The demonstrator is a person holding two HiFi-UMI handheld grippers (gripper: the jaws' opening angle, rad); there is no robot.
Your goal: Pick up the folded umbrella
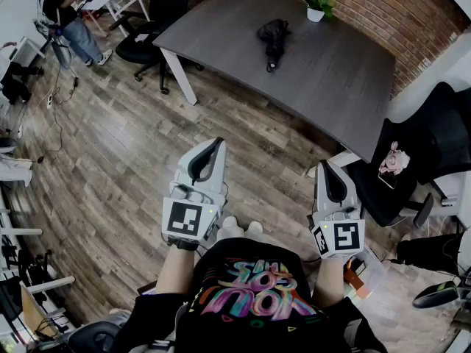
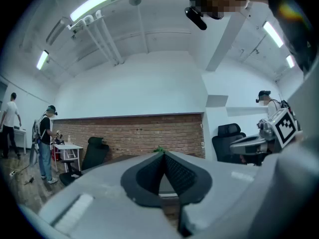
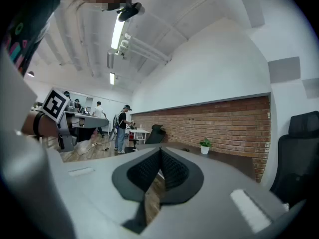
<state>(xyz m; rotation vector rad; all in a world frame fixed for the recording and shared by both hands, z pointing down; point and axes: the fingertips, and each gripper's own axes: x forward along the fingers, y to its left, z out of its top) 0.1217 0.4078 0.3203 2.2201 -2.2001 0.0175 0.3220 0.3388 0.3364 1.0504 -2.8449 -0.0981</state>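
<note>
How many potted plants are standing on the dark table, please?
1. The potted plant stands at the far edge of the table, by the brick wall, beyond the folded umbrella. The whole tabletop shows, so none seems hidden.

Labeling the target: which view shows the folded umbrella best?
Head view: the folded umbrella lies in full sight on the dark table. In both gripper views it is too small or hidden to make out.

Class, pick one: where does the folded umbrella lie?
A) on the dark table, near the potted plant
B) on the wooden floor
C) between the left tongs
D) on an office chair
A: the folded umbrella lies on the dark table, close to the potted plant.
</note>
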